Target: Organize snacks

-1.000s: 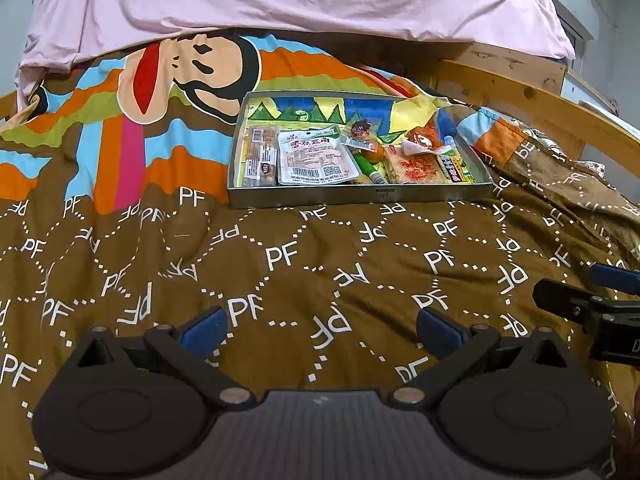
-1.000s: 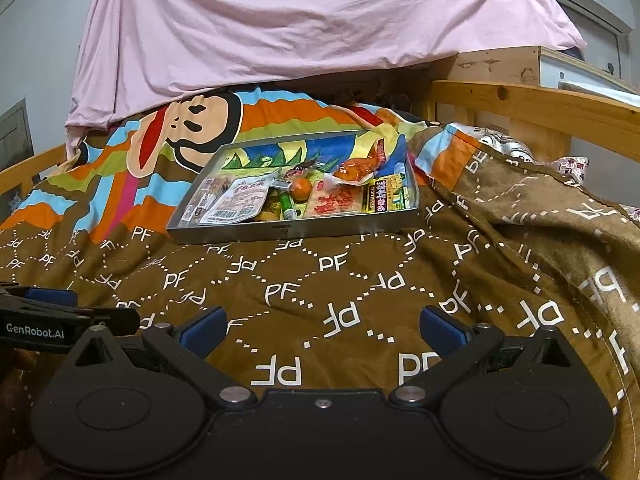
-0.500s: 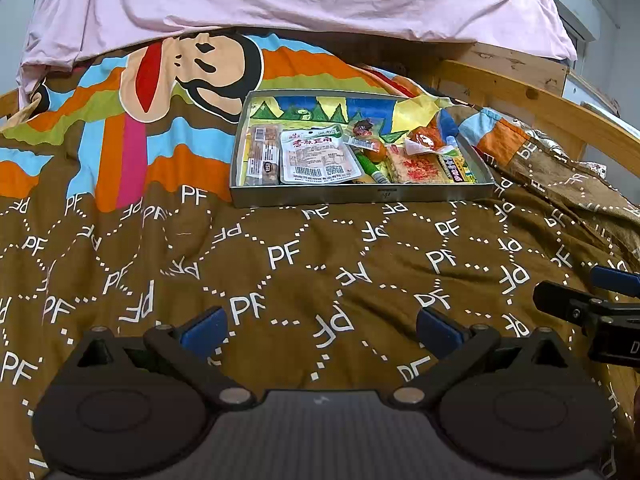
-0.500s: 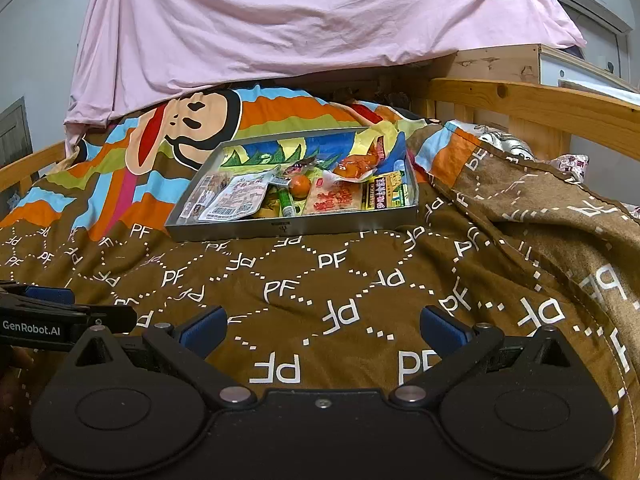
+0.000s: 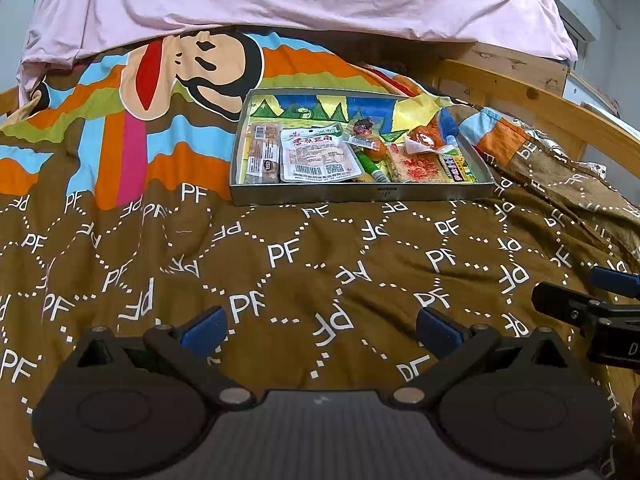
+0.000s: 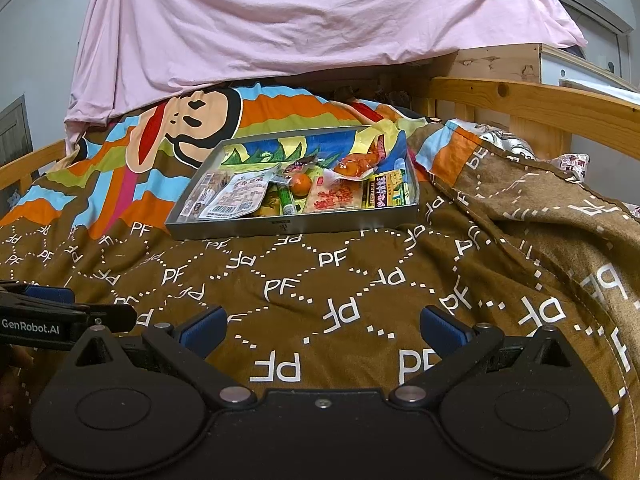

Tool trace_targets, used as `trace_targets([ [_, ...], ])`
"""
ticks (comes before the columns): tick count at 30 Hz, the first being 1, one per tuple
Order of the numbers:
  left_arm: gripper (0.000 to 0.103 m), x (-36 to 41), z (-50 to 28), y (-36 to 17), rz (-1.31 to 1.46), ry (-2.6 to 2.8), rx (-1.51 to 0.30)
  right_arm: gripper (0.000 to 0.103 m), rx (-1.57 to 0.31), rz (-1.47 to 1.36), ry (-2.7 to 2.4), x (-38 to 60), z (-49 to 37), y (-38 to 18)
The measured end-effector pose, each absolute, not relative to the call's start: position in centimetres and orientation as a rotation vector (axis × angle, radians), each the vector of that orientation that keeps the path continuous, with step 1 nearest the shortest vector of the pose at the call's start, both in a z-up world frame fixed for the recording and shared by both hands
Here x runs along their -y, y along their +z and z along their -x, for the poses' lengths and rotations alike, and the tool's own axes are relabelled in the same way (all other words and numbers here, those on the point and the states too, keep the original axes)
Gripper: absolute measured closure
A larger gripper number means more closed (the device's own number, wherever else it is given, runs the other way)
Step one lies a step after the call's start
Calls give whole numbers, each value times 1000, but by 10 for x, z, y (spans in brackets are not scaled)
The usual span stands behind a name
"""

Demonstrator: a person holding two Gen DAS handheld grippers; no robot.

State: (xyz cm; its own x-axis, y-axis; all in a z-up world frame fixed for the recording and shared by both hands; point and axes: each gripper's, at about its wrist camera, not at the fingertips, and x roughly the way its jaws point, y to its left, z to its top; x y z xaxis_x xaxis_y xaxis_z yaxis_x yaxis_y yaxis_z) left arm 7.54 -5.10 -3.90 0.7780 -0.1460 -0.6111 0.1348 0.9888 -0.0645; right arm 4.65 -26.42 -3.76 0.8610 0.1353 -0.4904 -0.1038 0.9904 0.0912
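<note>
A shallow grey metal tray (image 5: 360,195) (image 6: 296,226) sits on the bed, holding several snacks: a white packet with red print (image 5: 316,153) (image 6: 240,196), a brown bar pack (image 5: 262,152), a small orange (image 6: 301,184), a green tube (image 6: 286,200), a red-printed cracker pack (image 5: 416,164) (image 6: 334,198) and a yellow box (image 6: 386,192). My left gripper (image 5: 320,326) is open and empty, well short of the tray. My right gripper (image 6: 322,324) is open and empty too. Each shows at the edge of the other's view, the left (image 6: 48,312) and the right (image 5: 592,300).
A brown quilt with white PF letters (image 5: 320,272) covers the bed, with a colourful monkey print (image 5: 200,64) behind the tray. A pink sheet (image 6: 300,20) hangs at the back. A wooden bed rail (image 6: 540,104) runs along the right.
Both grippers have moved slightly forward toward the tray, which appears a little larger. Both stay open and empty.
</note>
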Motion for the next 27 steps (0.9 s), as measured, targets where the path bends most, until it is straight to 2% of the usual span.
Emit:
trace_targets([
  [27,0,49,-78,-45,-12,-77,-725,1,-526,-58,128,263,-45,-42],
])
